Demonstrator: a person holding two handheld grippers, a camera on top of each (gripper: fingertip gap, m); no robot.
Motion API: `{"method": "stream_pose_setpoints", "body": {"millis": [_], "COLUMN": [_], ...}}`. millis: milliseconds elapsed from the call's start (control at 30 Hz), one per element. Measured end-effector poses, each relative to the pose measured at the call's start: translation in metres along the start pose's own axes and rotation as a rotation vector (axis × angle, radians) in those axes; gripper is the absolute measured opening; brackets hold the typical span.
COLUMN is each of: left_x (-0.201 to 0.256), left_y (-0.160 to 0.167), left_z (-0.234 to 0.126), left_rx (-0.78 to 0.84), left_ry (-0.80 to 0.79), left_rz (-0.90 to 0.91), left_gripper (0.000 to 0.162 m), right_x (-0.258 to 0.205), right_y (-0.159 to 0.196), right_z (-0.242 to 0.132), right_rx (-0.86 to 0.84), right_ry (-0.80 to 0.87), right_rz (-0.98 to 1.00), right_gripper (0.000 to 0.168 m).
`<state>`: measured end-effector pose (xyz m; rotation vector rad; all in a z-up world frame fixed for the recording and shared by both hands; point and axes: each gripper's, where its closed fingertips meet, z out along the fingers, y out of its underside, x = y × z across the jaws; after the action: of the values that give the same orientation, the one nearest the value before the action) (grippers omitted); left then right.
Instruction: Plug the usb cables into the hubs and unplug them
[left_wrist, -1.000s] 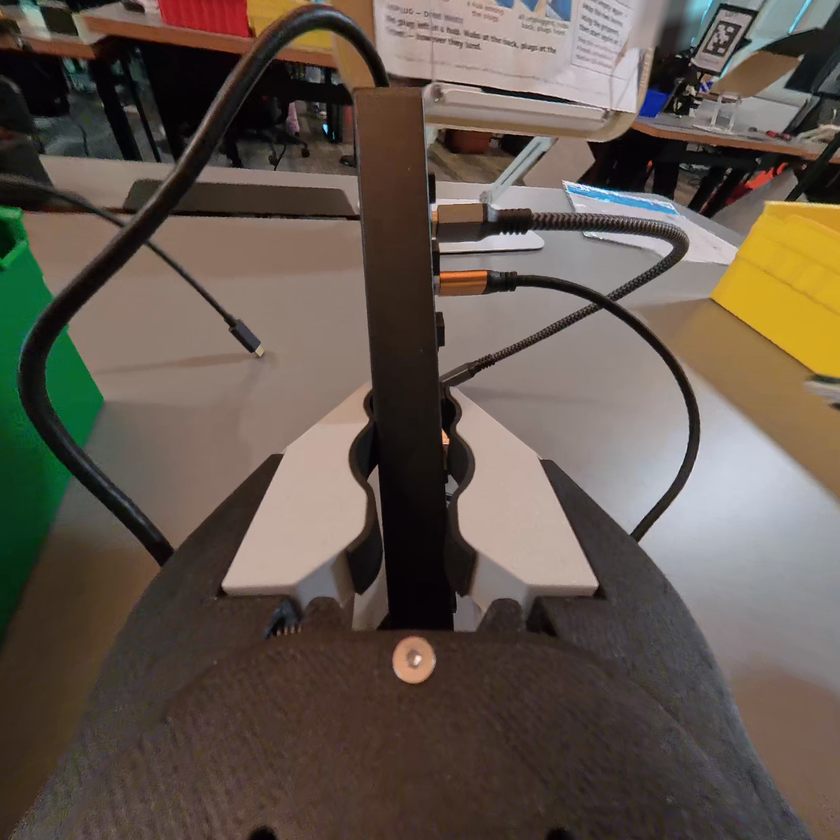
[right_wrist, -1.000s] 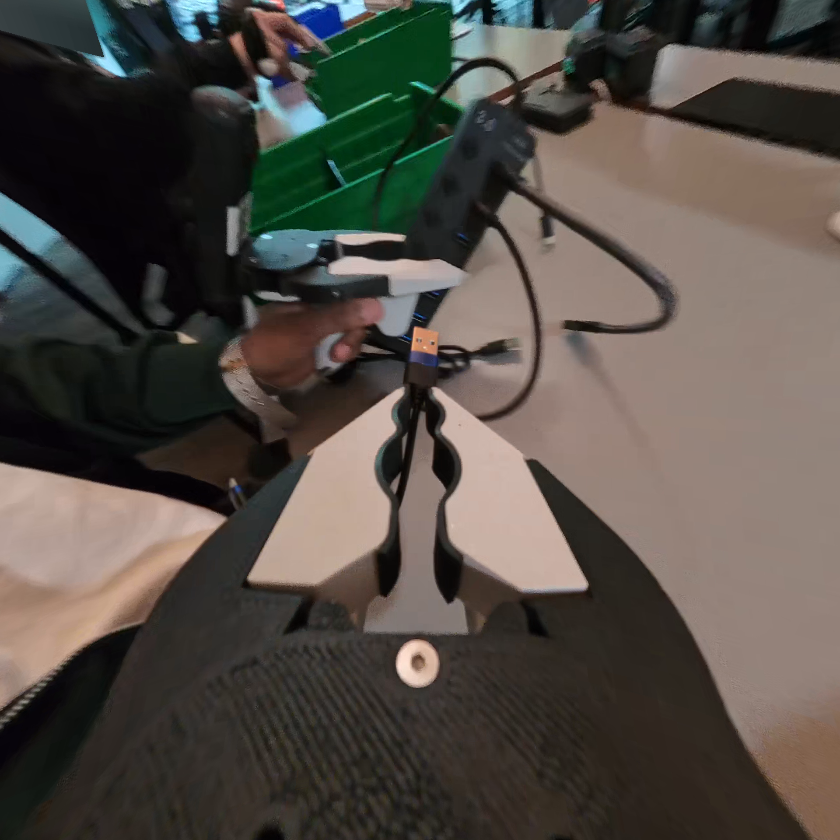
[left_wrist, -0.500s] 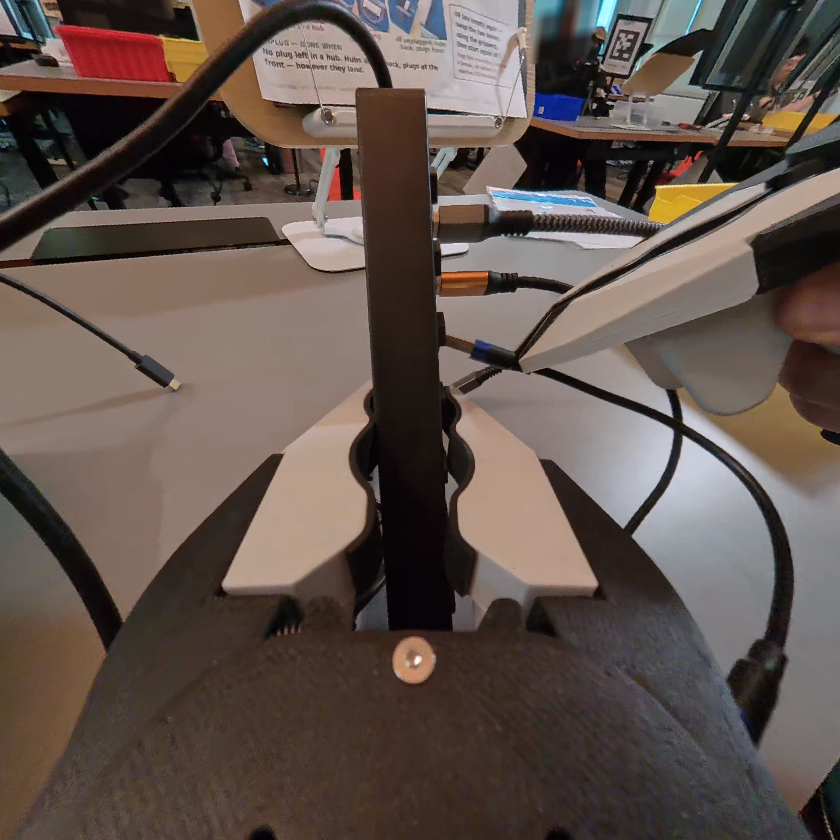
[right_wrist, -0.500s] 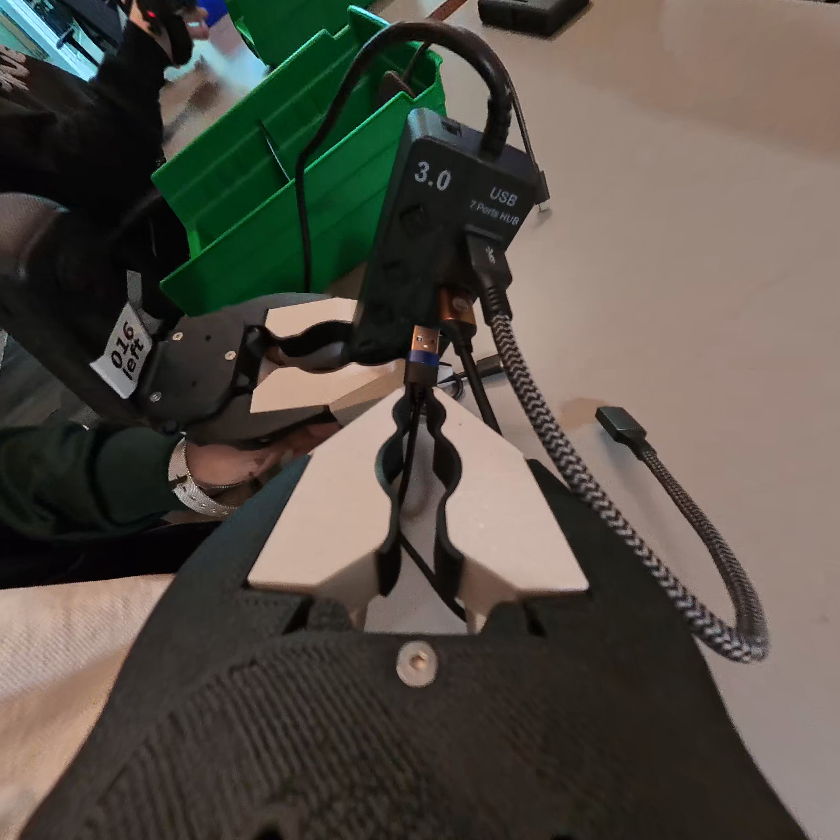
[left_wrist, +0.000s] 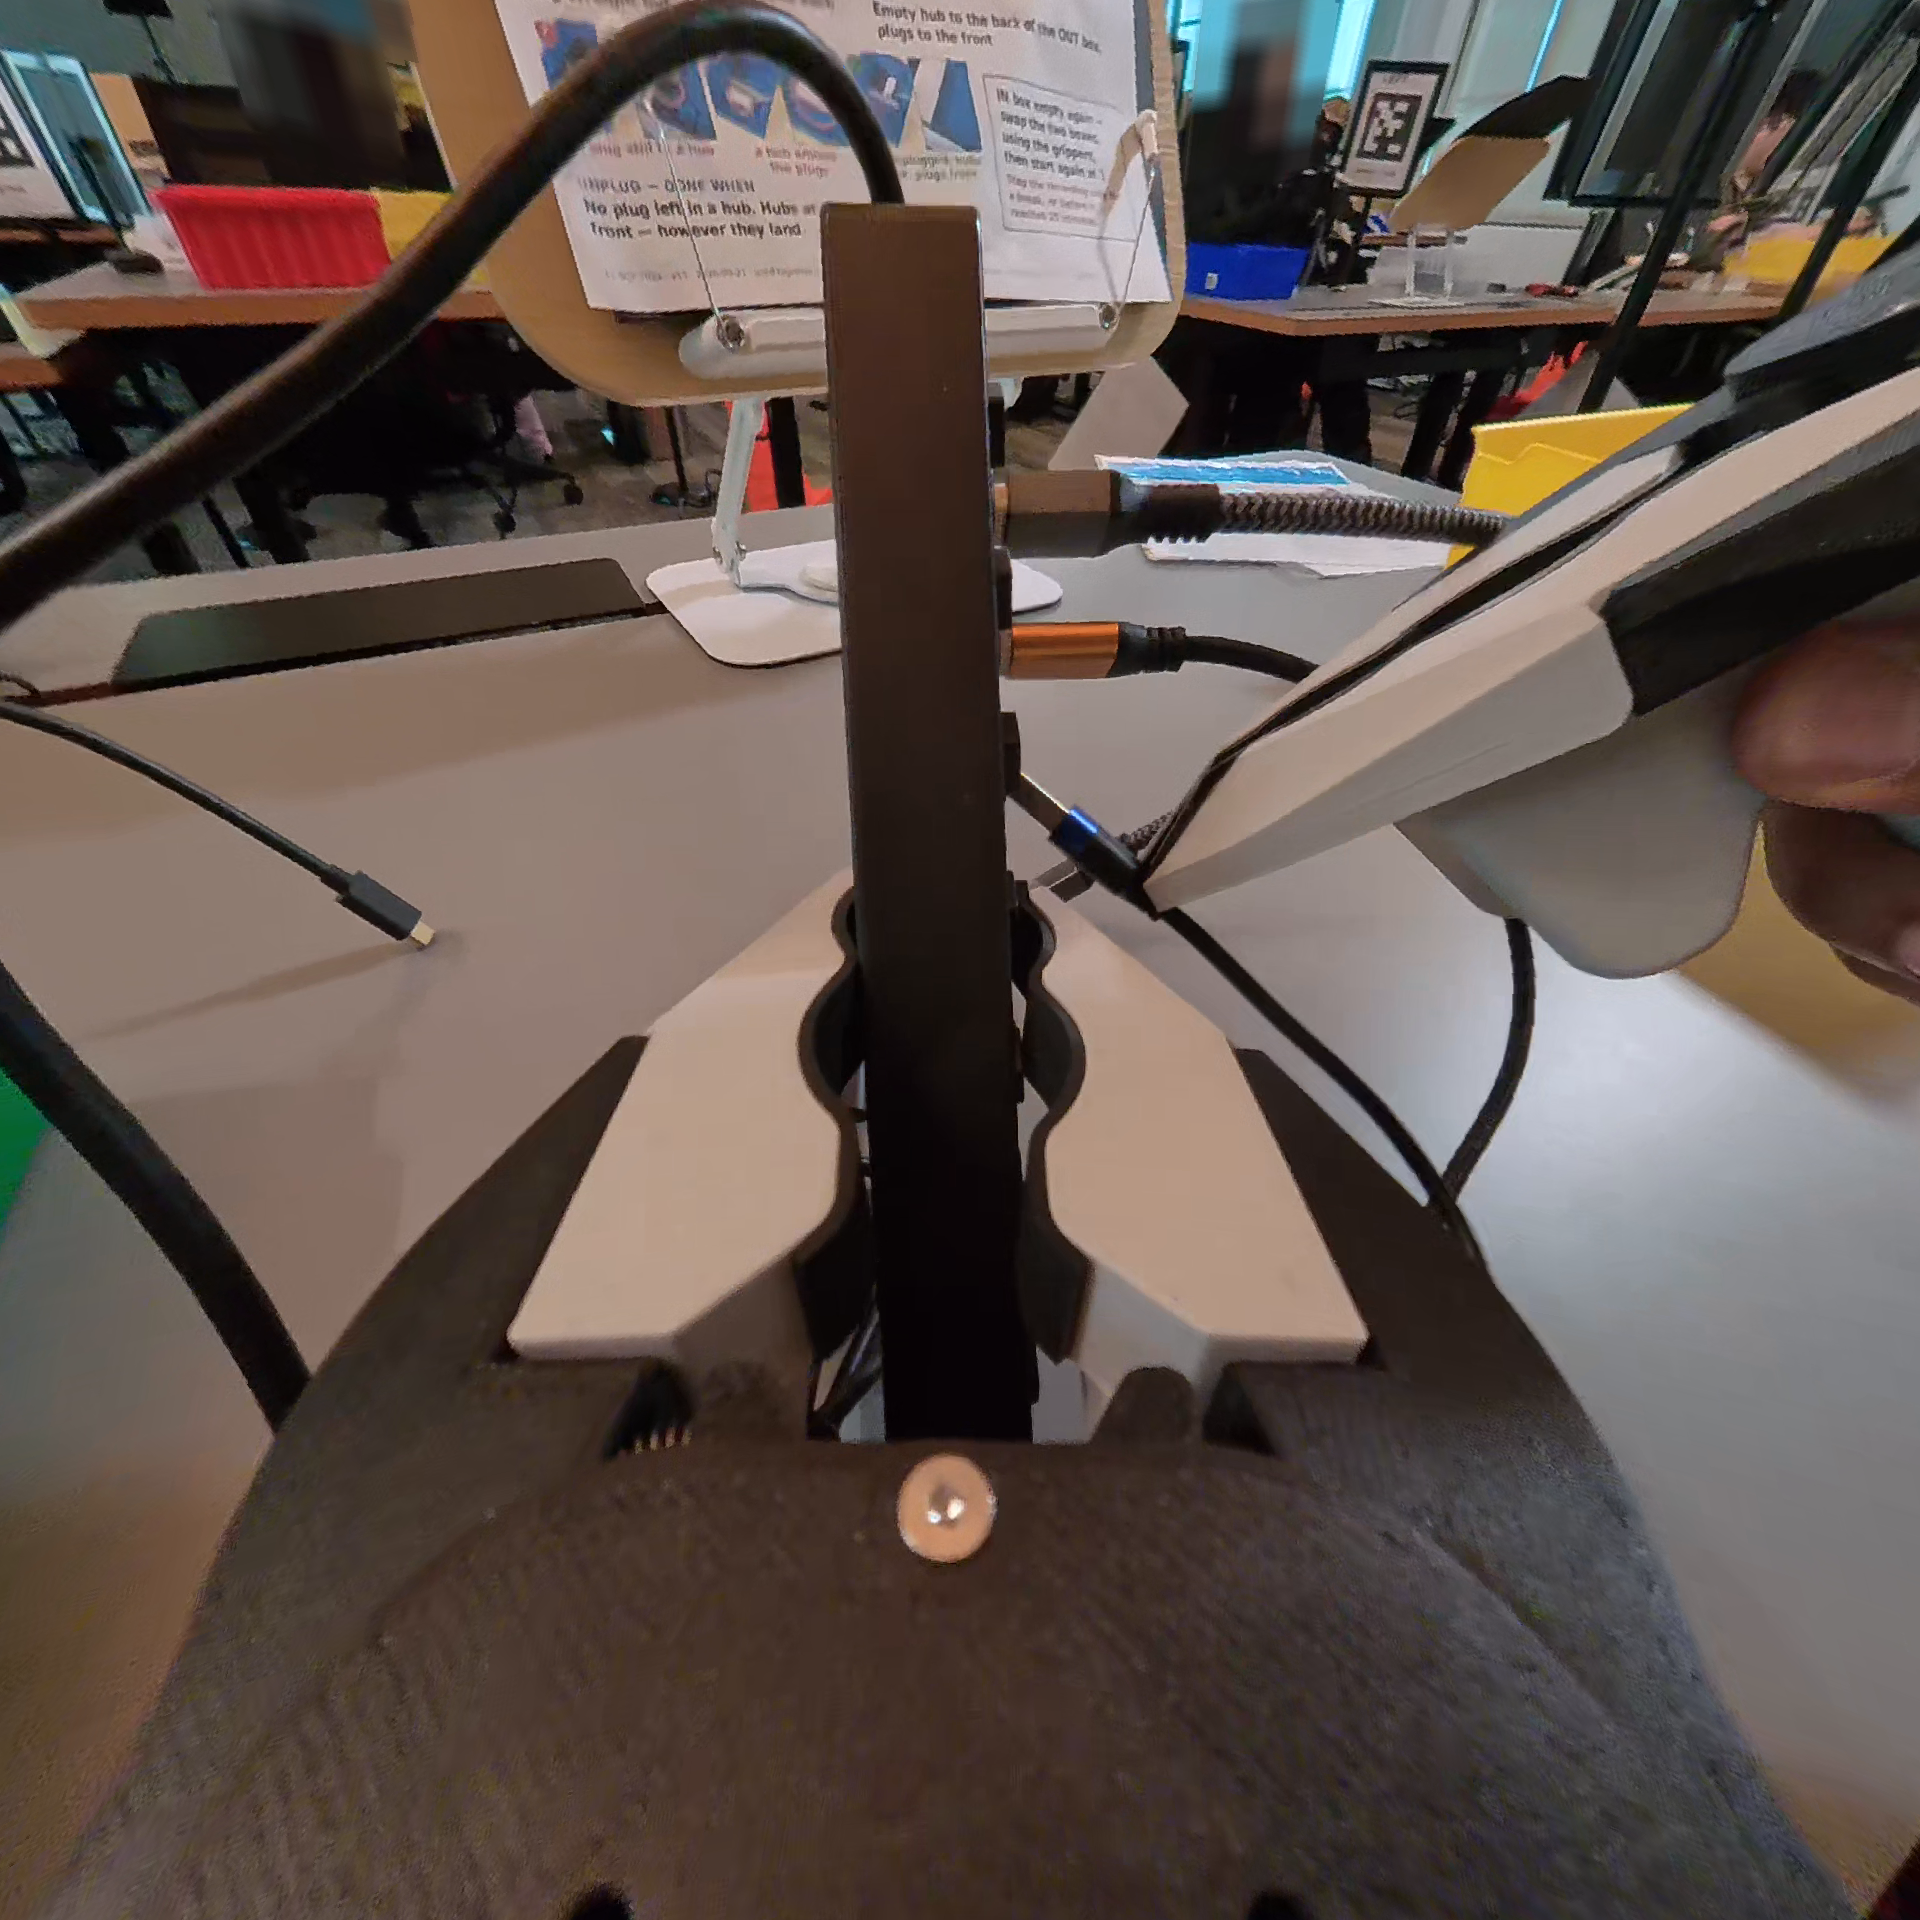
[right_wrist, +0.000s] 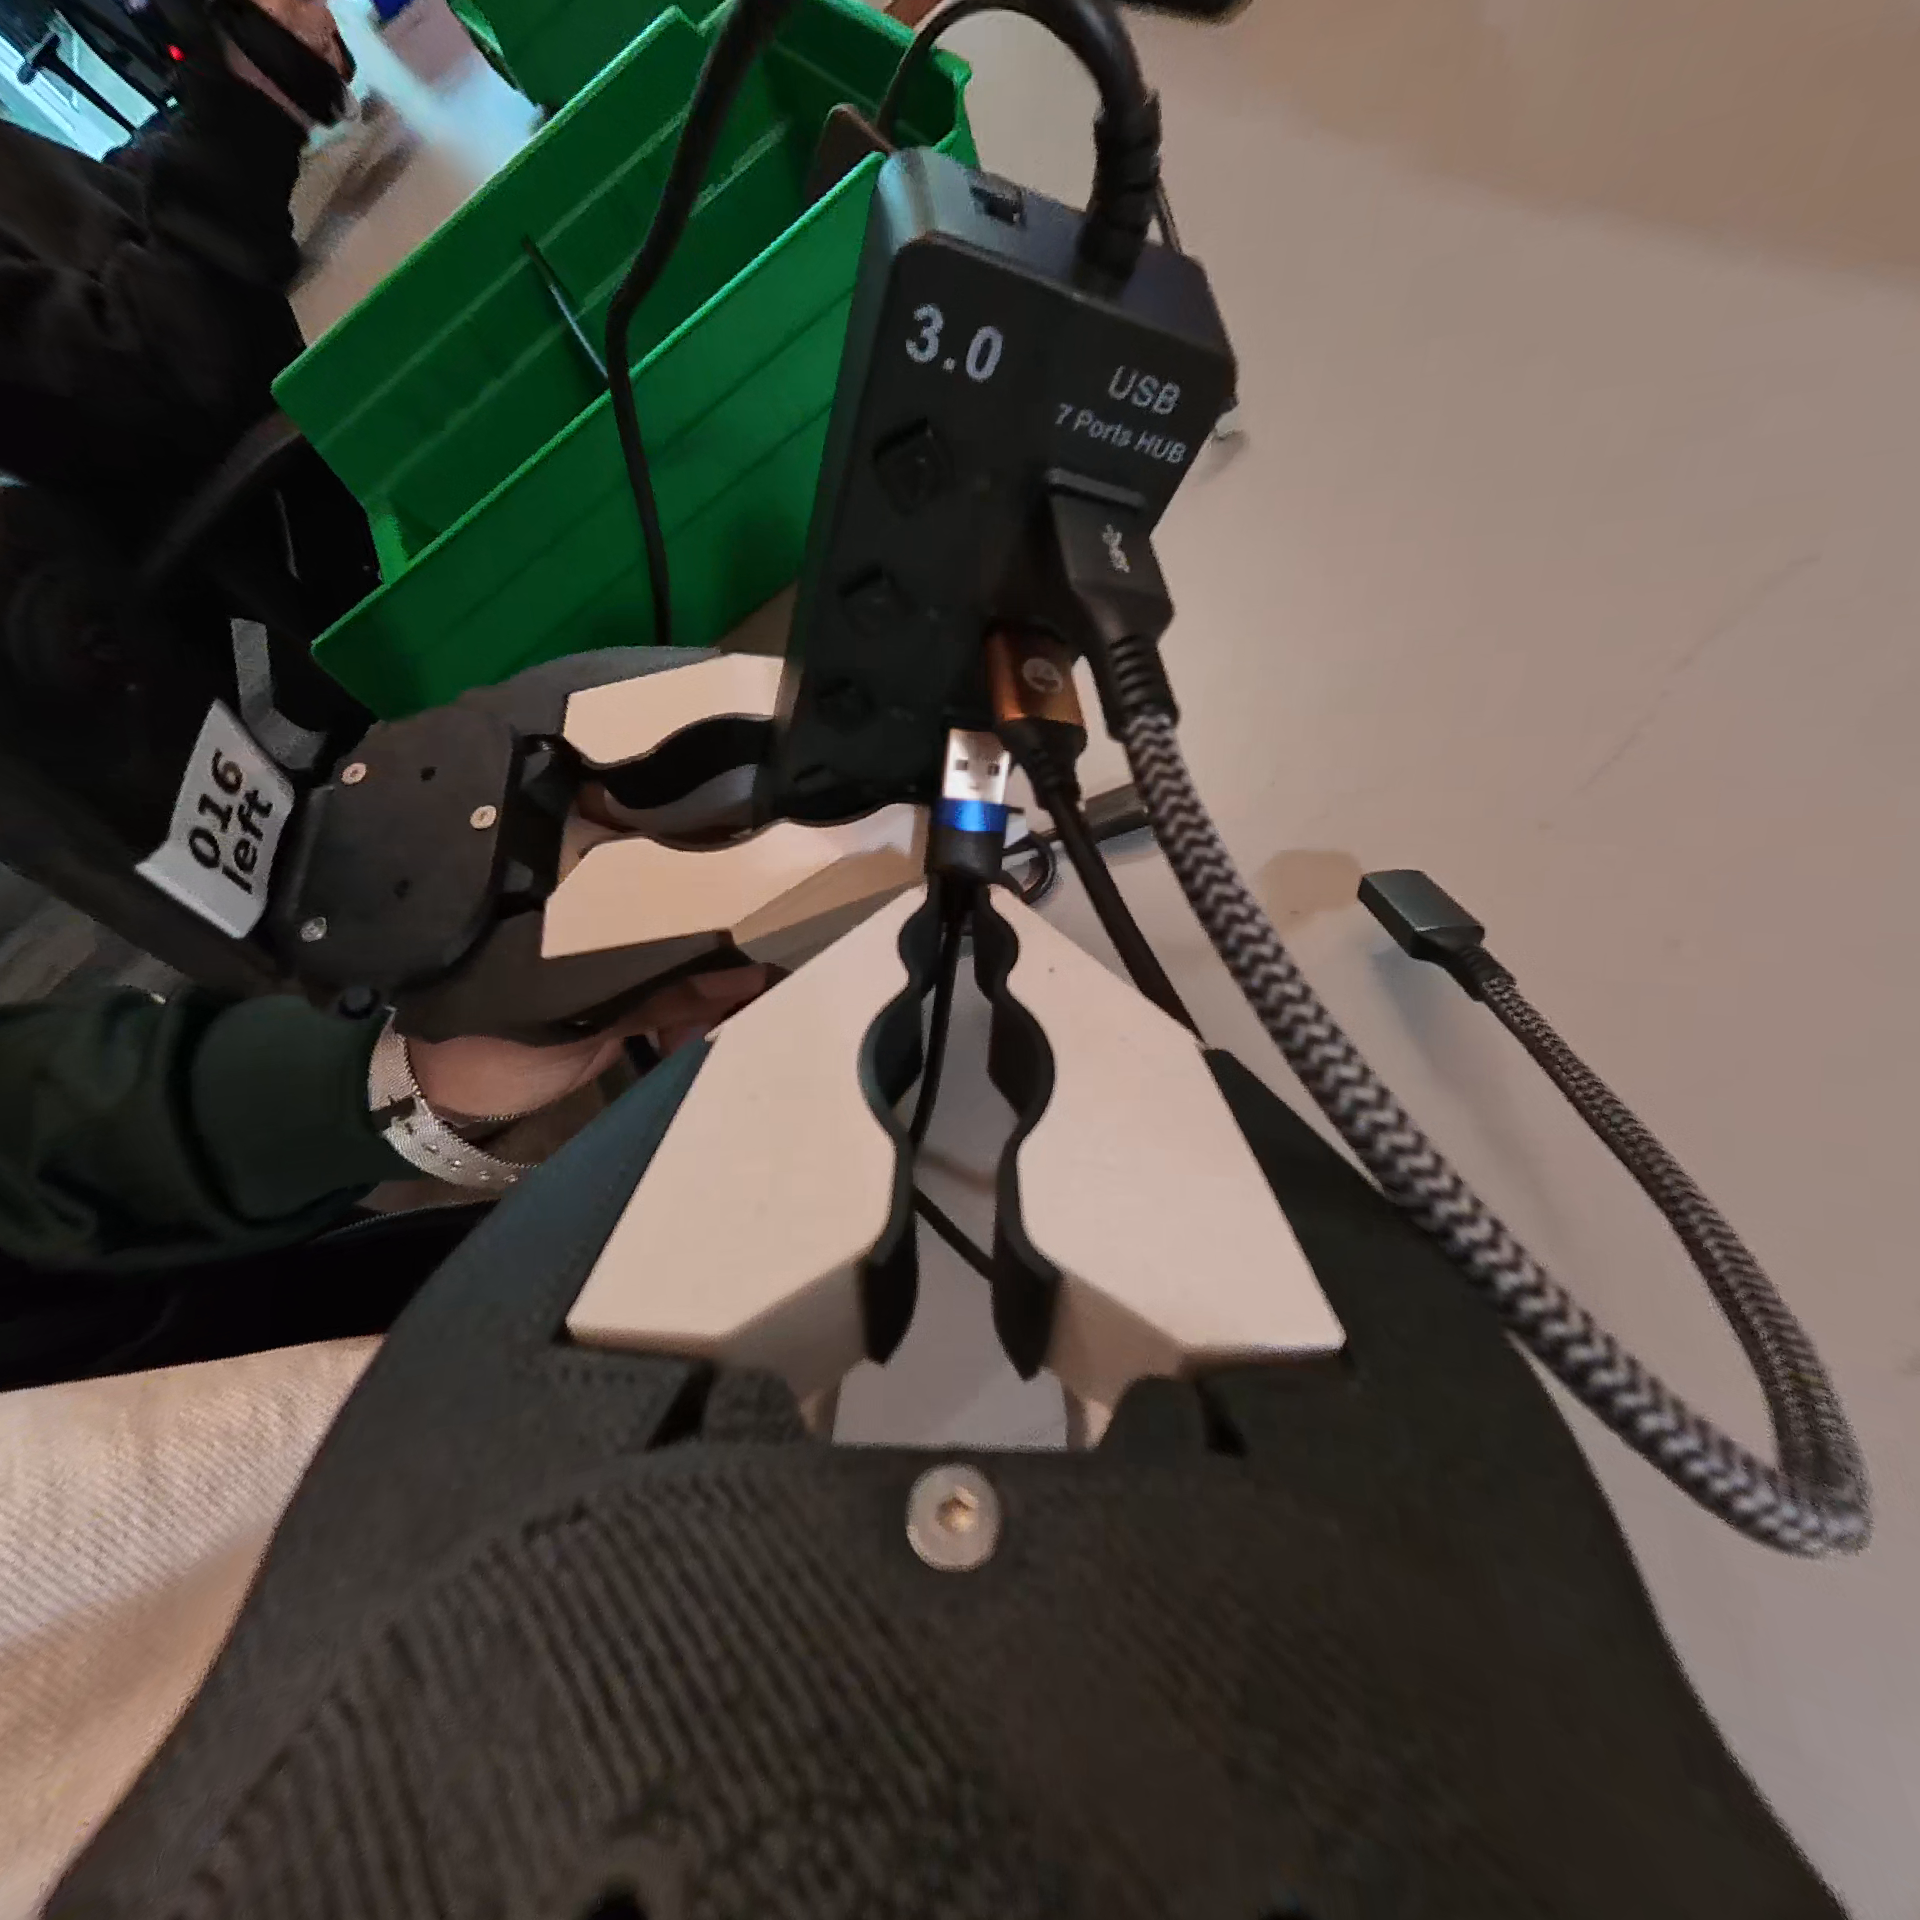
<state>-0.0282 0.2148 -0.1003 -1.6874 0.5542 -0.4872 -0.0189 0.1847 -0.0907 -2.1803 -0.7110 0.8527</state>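
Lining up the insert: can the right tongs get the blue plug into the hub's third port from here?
Probably yes. The right tongs hold the blue plug with its tip at the hub, just below the orange plug. Nothing sits between, though it looks tilted.

The hub's (left_wrist: 914, 727) lower end is hidden between the left fingers (left_wrist: 707, 1143).

1. Hub (right_wrist: 966, 540): black.
2. Plug (right_wrist: 971, 800) at its 6 o'clock: silver tip, blue band.
3. Neighbouring plug (right_wrist: 1034, 686): orange.
4. Braided cable (right_wrist: 1455, 1195): black-and-white weave.
5. Bin (right_wrist: 582, 416) at 9 o'clock: green.
6. Worktop (left_wrist: 582, 831): plain grey.
7. Tray (left_wrist: 1548, 457) at 2 o'clock: yellow.
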Motion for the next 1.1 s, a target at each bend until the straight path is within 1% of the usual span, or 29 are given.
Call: {"method": "stream_pose_setpoints", "body": {"millis": [100, 300, 433, 533, 633, 800, 867, 933, 1033, 1100], "left_x": [0.001, -0.001, -0.001, -0.004, -0.015, -0.033, -0.036, -0.037, -0.035, -0.029], "left_y": [0.0, 0.003, 0.005, 0.008, 0.011, 0.014, 0.015, 0.016, 0.017, 0.017], "left_z": [0.0, 0.0, 0.0, 0.001, 0.001, -0.001, 0.0, 0.0, 0.001, 0.003], "left_rx": [0.003, -0.022, -0.035, -0.058, -0.076, -0.09, -0.095, -0.101, -0.111, -0.115], "left_ry": [0.0, 0.016, 0.021, 0.009, -0.052, -0.107, -0.112, -0.111, -0.101, -0.071], "left_rz": [0.025, -0.011, -0.022, -0.025, -0.055, -0.119, -0.141, -0.152, -0.149, -0.15], "left_gripper": [0.023, 0.023, 0.023, 0.023, 0.023, 0.023, 0.023, 0.023, 0.023, 0.023], "right_x": [0.0, 0.003, 0.005, 0.003, 0.002, 0.023, 0.026, 0.019, 0.019, 0.034], "right_y": [0.001, -0.001, -0.002, -0.001, 0.01, 0.048, 0.054, 0.05, 0.044, 0.044], "right_z": [0.0, -0.001, -0.002, -0.002, -0.004, -0.001, 0.002, 0.009, 0.024, 0.038], "right_rx": [-0.002, 0.038, 0.075, 0.108, 0.092, -0.009, -0.006, 0.01, -0.007, -0.041], "right_ry": [0.007, 0.026, 0.061, 0.09, 0.118, 0.21, 0.216, 0.194, 0.241, 0.286], "right_rz": [-0.013, -0.028, -0.08, -0.153, -0.228, -0.279, -0.287, -0.298, -0.366, -0.342], "right_gripper": [0.004, 0.004, 0.004, 0.002, 0.0, 0.0, 0.0, 0.0, 0.006, 0.015]}}
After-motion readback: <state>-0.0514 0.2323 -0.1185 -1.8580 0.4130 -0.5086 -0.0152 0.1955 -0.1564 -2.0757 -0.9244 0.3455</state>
